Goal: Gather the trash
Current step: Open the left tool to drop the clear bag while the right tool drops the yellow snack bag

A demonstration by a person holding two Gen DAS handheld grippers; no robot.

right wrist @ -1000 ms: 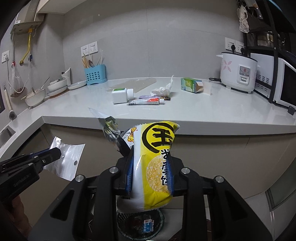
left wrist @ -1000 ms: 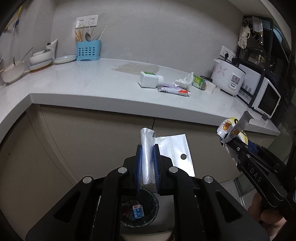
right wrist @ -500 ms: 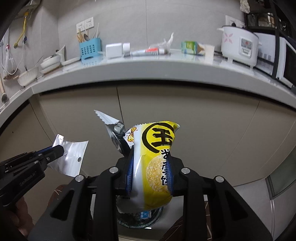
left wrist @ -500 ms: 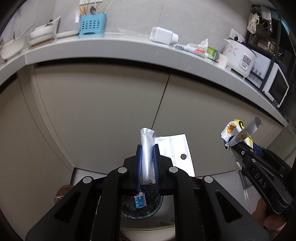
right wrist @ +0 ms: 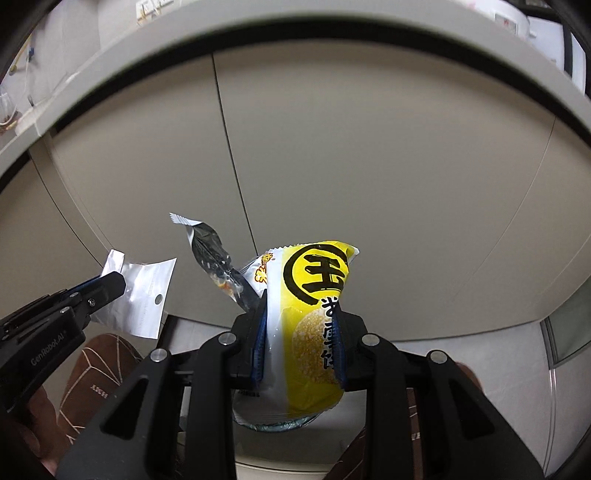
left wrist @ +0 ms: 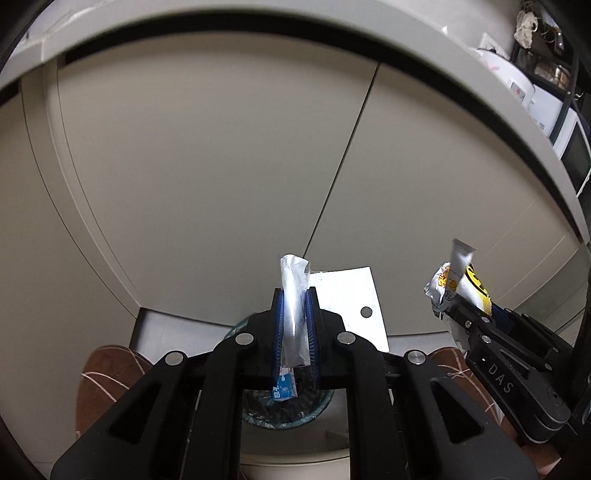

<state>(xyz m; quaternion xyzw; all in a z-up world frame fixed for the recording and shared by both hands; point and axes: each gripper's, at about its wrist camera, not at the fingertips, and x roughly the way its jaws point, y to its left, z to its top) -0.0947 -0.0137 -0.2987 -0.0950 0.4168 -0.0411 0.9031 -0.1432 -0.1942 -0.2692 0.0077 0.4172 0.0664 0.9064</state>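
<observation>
My left gripper (left wrist: 294,295) is shut on a clear plastic bag (left wrist: 356,306) with a punched hole; a crumpled strip of it stands up between the blue pads. The same bag (right wrist: 142,295) shows in the right wrist view, hanging from the left gripper (right wrist: 114,282). My right gripper (right wrist: 301,317) is shut on a yellow snack packet (right wrist: 314,295) with a silvery torn wrapper (right wrist: 210,251) beside it; the right gripper (left wrist: 448,304) is at the right of the left wrist view. A round bin (left wrist: 284,406) with a dark liner sits on the floor below both grippers, a small blue carton (left wrist: 284,386) inside.
Beige cabinet doors (left wrist: 221,177) fill the background under the white counter edge (left wrist: 332,26). A microwave (left wrist: 569,136) stands on the counter at far right. Brown slippers (right wrist: 96,373) rest on the floor on both sides of the bin.
Both grippers have sunk from counter height to below the counter edge, each keeping its trash. The counter top items have gone out of sight and the bin looks nearer.
</observation>
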